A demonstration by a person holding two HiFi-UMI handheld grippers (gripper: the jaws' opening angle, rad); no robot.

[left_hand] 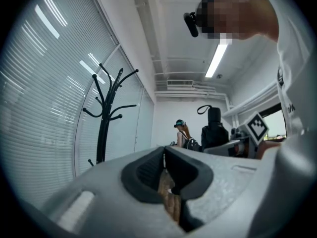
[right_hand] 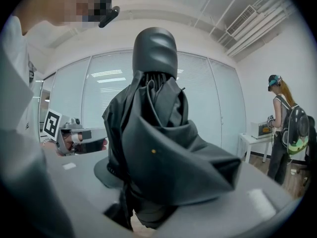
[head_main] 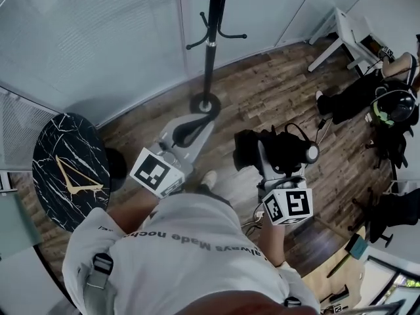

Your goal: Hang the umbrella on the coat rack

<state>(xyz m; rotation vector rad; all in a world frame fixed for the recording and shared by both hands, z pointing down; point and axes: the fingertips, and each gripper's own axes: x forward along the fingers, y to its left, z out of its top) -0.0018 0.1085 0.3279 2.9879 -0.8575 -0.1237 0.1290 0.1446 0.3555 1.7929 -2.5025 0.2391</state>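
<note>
The left gripper (left_hand: 165, 152) has its dark pads pressed together at the tips, with nothing between them. The right gripper (right_hand: 158, 187) stands with its grey jaws wide, clamped on the black folded fabric umbrella (right_hand: 158, 133), whose rounded dark handle cap points up at twelve o'clock in the right gripper view. In the head view, the umbrella sits at three o'clock of the left gripper, near it. The black metal coat rack (head_main: 210, 44) rises at twelve o'clock of the left gripper, apart from both. A round black marble-patterned table (head_main: 69, 169) lies at nine o'clock.
</note>
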